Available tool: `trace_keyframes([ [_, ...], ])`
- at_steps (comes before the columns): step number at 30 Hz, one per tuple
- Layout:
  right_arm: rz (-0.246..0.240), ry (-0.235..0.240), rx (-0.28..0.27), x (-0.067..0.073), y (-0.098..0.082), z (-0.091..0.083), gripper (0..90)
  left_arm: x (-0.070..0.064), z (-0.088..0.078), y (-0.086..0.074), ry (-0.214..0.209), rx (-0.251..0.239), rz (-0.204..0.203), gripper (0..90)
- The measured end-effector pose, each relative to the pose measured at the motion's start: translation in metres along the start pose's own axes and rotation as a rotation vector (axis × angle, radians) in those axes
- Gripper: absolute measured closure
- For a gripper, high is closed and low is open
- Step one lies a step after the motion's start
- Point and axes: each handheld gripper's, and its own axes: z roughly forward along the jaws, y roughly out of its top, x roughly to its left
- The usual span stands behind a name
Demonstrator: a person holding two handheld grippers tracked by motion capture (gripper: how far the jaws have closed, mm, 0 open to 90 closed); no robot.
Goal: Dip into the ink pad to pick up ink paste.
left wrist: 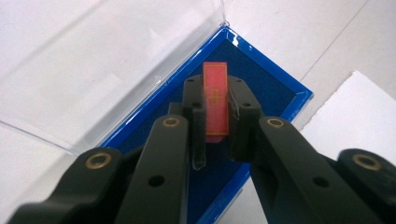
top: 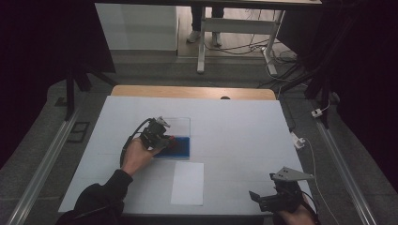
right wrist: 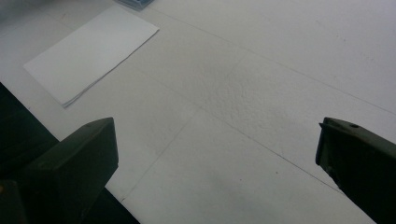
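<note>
So you've got the left hand-held gripper point(left wrist: 216, 140) clamped on the thin red rectangular chip point(left wrist: 215, 102) | it's over the blue-lined clear plastic case point(left wrist: 275, 88), not set down yet | right hand-held gripper point(right wrist: 217, 154) idle, jaws wide apart

A dim room with grey floor point(top: 155, 70); beyond the white tabletop's point(top: 234, 117) far edge stands a white-legged desk point(top: 234, 26), cables point(top: 244, 47) beneath.
</note>
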Motion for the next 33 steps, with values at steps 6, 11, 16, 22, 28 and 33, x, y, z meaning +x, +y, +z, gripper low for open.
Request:
trace_keyframes([
  [6,0.0,-0.002,-0.002,0.0,0.0,0.0,0.0,0.002,-0.007,-0.003,-0.041,-0.019,-0.003,80.2],
  [11,0.003,0.0,-0.006,0.0,0.0,-0.001,0.0,0.001,-0.014,-0.005,-0.05,-0.03,-0.002,80.2],
  [16,0.004,0.002,-0.01,0.0,0.0,-0.001,0.0,-0.001,-0.021,-0.006,-0.059,-0.051,0.003,80.2],
  [22,0.004,0.004,-0.012,0.0,0.0,-0.001,0.0,-0.004,-0.025,-0.009,-0.081,-0.061,0.011,80.2],
  [28,0.005,0.005,-0.013,0.0,0.0,-0.001,0.0,-0.009,-0.032,-0.012,-0.104,-0.074,0.008,80.1],
  [33,0.006,0.004,-0.012,0.0,0.0,-0.001,0.0,-0.013,-0.038,-0.016,-0.126,-0.096,0.011,80.1],
])
